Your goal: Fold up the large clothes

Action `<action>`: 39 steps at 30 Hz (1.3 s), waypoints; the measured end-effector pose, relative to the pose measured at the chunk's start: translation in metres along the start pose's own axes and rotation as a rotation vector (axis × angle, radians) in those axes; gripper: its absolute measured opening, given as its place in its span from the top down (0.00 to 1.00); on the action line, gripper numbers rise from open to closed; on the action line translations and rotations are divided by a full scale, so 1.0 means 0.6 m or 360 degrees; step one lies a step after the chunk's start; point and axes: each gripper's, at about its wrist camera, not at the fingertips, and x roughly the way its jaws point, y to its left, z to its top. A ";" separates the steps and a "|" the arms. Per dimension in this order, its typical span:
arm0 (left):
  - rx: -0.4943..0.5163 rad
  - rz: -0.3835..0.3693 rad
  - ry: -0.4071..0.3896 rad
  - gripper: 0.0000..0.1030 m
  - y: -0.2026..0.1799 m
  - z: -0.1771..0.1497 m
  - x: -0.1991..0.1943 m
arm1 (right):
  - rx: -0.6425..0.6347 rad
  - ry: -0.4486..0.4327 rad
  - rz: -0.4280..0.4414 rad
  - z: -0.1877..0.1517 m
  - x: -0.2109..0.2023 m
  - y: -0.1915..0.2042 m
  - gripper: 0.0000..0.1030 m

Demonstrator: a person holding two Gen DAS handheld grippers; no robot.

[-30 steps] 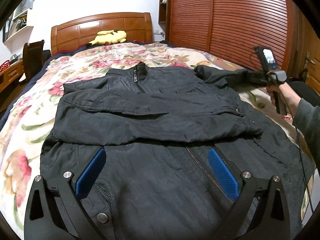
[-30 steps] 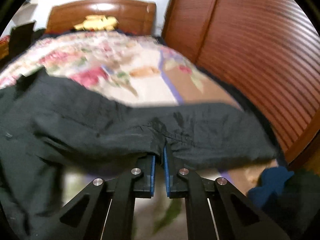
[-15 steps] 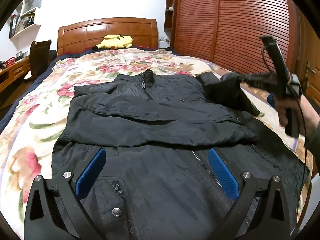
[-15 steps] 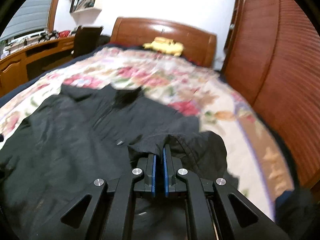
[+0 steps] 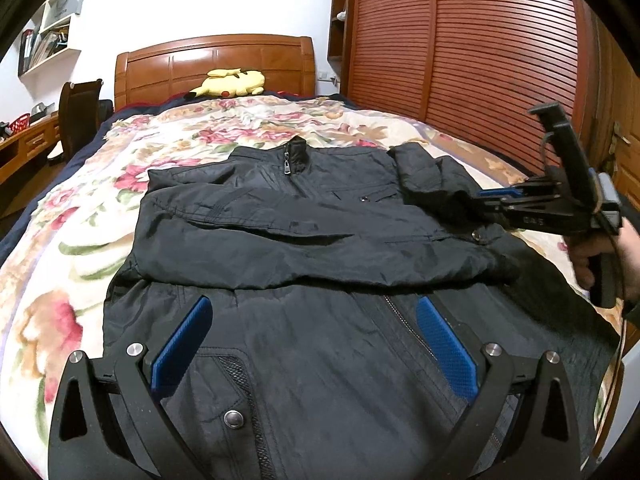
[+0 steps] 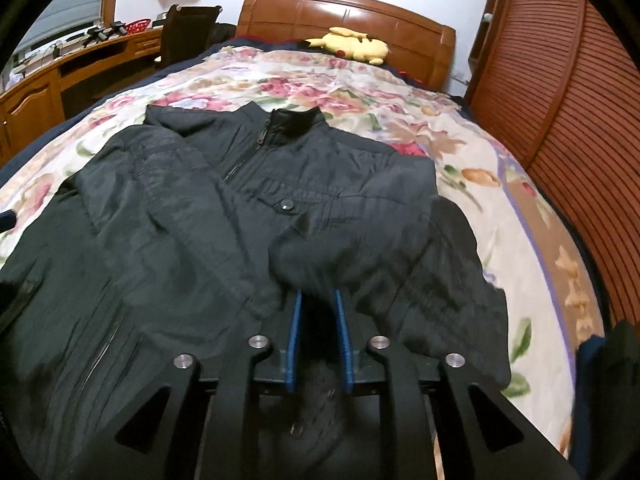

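A black zip jacket lies face up on the floral bedspread, with its left sleeve folded across the chest. My left gripper hovers open above the jacket's lower front, with nothing between its blue pads. The right sleeve is doubled back onto the shoulder. My right gripper, also seen from the side in the left wrist view, is at that sleeve's end. Its jaws are opening, a gap shows between the pads, and the cloth sits at their tips without being pinched.
A yellow plush toy rests by the wooden headboard. Slatted wardrobe doors run along the bed's right side. A chair and a desk stand on the left. A person's hand holds the right gripper.
The right gripper carried the right sleeve from out over the bed's right side inward onto the jacket, then its pads parted. The left gripper stayed where it was.
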 end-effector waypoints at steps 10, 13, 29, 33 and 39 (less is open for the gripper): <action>0.0013 0.0004 -0.0017 0.01 -0.005 -0.003 -0.006 | 0.0020 -0.0215 -0.0055 0.022 -0.112 -0.026 0.40; 0.0018 0.0005 -0.0021 0.01 -0.007 -0.003 -0.009 | 0.0100 -0.0208 -0.0127 0.022 -0.110 -0.056 0.35; 0.0046 0.0014 0.0012 0.01 -0.015 -0.009 0.002 | 0.0553 0.0118 -0.0318 -0.037 0.078 -0.179 0.35; 0.0054 0.0014 0.0017 0.01 -0.016 -0.010 0.004 | 0.0628 0.0184 -0.0302 -0.048 0.098 -0.186 0.35; 0.0053 0.0015 0.0018 0.01 -0.016 -0.009 0.003 | 0.0715 0.0257 -0.0206 -0.056 0.127 -0.186 0.35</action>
